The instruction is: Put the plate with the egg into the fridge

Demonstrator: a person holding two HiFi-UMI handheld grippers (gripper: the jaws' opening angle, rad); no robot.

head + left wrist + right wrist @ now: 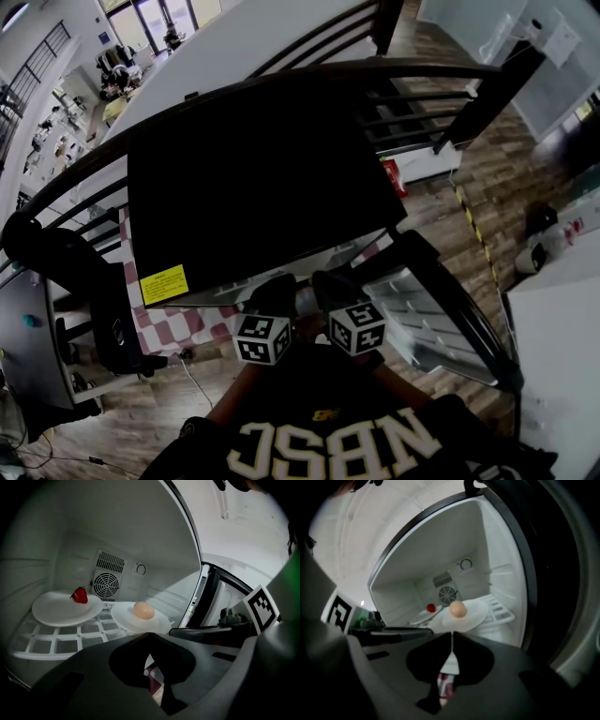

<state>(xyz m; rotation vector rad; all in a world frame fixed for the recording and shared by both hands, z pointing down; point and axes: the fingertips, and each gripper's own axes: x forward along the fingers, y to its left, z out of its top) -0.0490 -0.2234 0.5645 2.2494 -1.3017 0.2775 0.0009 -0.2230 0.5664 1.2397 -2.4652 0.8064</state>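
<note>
Across the room, seen from the head view, a wooden plank floor (487,178) runs out to white furniture at the far right, and a dark curved railing (281,80) sweeps over the top of the picture. Below it stands the fridge (253,178), its black top filling the middle, with a yellow label (164,284) at the near left corner and a red-and-white checked cloth (178,328) under its left side. The fridge door (422,319) is swung open to the right, pale bins showing on its inner face. Inside, the left gripper view shows a white cavity with a round fan vent (105,584) in the back wall and a white grid shelf (70,639) across the bottom. Two white plates rest on that shelf: the left plate (56,611) carries a small red thing (79,595), and just beside it on the right the plate with the egg (119,616) sits near the front edge, the egg (143,610) lying at its middle. The left gripper (149,633) and the right gripper (453,633) are side by side just before the opening, each with its jaws clenched together on nothing, the tips pointing at the near rim of the egg's plate; whether they touch it cannot be told.
</note>
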